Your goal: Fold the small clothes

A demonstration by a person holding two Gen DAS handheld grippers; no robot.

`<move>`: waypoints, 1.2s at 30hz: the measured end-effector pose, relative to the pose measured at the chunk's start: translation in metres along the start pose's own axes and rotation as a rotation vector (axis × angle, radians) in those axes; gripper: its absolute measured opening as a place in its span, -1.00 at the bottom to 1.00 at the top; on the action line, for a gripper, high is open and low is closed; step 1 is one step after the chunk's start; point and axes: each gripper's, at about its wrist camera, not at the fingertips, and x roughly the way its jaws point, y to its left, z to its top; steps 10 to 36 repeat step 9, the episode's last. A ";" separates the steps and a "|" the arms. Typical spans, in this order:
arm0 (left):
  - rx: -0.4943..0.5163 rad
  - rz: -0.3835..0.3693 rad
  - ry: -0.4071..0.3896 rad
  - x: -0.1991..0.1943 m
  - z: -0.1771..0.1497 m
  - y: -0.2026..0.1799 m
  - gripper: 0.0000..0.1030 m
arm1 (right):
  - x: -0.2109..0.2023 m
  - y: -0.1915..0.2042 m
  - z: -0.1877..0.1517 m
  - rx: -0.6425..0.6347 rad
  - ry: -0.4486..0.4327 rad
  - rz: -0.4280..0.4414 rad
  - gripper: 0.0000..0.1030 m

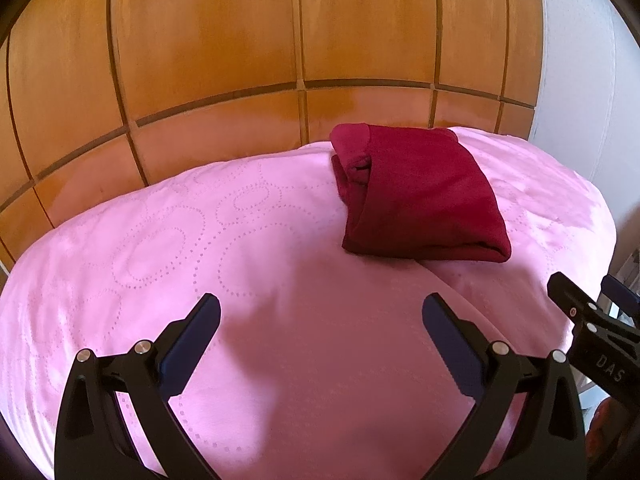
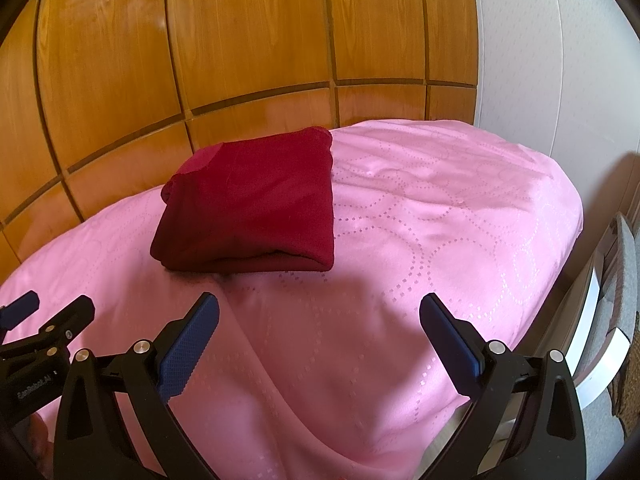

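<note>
Item: garment (image 1: 420, 192), dark red. Lies on the bed (image 1: 200, 240), folded into a compact block of several layers. In the left wrist view it sits right of centre in the upper half of the frame; in the right wrist view (image 2: 248, 204) it sits left of centre. One folded edge faces me, flat and closed. A rolled hem or cuff shows at its upper left corner in the left view.

Item: my left gripper (image 1: 320, 320). Jaws wide, nothing between them, held above the pink cover at the bottom of the frame, apart from the garment.

Item: my right gripper (image 2: 319, 318). Jaws wide, empty, likewise clear of the garment. Each gripper shows at the edge of the other's view.

Item: wooden panels (image 2: 240, 40), filling the top of both frames behind the bed.

Status, by my judgement: this piece looks finished, its edges squared and no loose sleeve trailing. No other garment is in sight, so I cannot tell whether more remain. What is left, if anything, would be a small tidy of that upper left corner.
</note>
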 end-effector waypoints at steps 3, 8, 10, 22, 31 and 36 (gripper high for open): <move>-0.006 -0.023 0.035 0.006 0.001 0.001 0.96 | 0.002 0.000 0.000 0.001 0.004 0.004 0.93; -0.031 -0.020 0.086 0.018 -0.001 0.006 0.96 | 0.008 -0.001 -0.002 0.002 0.019 0.008 0.93; -0.035 -0.018 0.090 0.019 -0.002 0.007 0.96 | 0.009 -0.001 -0.003 0.003 0.025 0.008 0.93; -0.035 -0.018 0.090 0.019 -0.002 0.007 0.96 | 0.009 -0.001 -0.003 0.003 0.025 0.008 0.93; -0.035 -0.018 0.090 0.019 -0.002 0.007 0.96 | 0.009 -0.001 -0.003 0.003 0.025 0.008 0.93; -0.035 -0.018 0.090 0.019 -0.002 0.007 0.96 | 0.009 -0.001 -0.003 0.003 0.025 0.008 0.93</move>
